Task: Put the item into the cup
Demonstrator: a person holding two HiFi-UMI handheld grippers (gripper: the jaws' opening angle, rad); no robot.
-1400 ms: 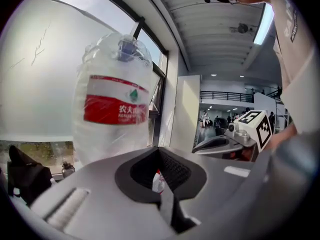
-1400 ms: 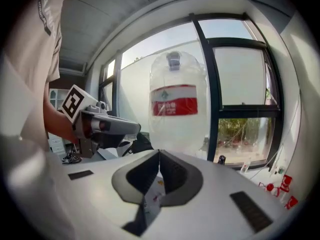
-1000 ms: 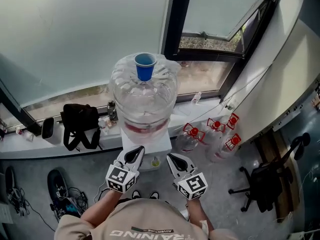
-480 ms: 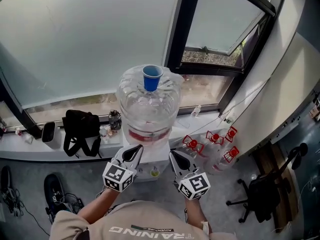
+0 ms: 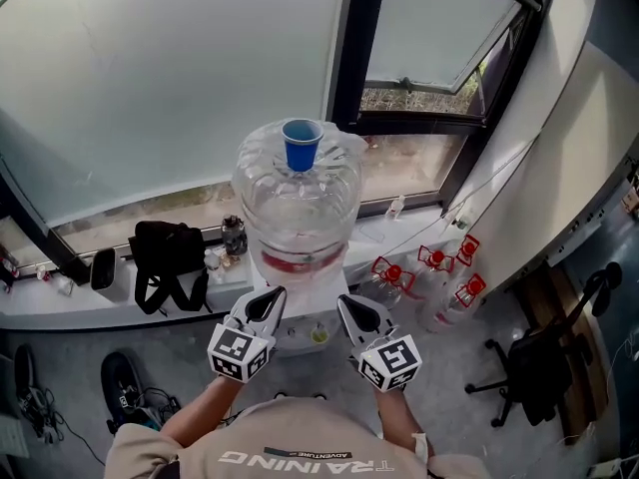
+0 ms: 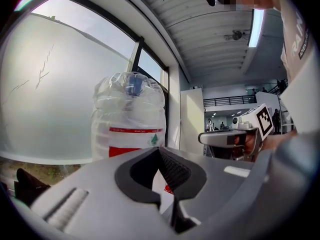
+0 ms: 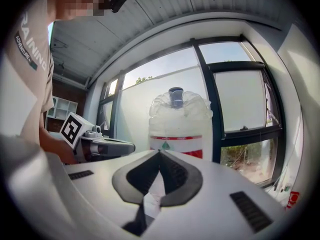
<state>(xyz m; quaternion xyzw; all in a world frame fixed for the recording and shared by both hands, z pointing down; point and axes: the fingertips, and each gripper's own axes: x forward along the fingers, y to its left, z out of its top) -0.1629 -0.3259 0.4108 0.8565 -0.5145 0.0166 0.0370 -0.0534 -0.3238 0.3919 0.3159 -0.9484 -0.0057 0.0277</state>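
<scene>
Cup (image 5: 302, 145): blue, upright, standing on top of the upturned water bottle (image 5: 298, 213).
Water bottle: clear, red-banded, seated on a white dispenser (image 5: 303, 289).
Left gripper (image 5: 268, 305): jaws closed tip to tip, holding nothing; low before the dispenser, well below the cup.
Right gripper (image 5: 355, 312): likewise closed and empty, near the left.
Window sill: black bag (image 5: 165, 257), left.

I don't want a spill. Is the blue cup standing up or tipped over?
Upright: the small blue plastic cup stands on top of the big clear water bottle, its round open mouth facing up.
</scene>
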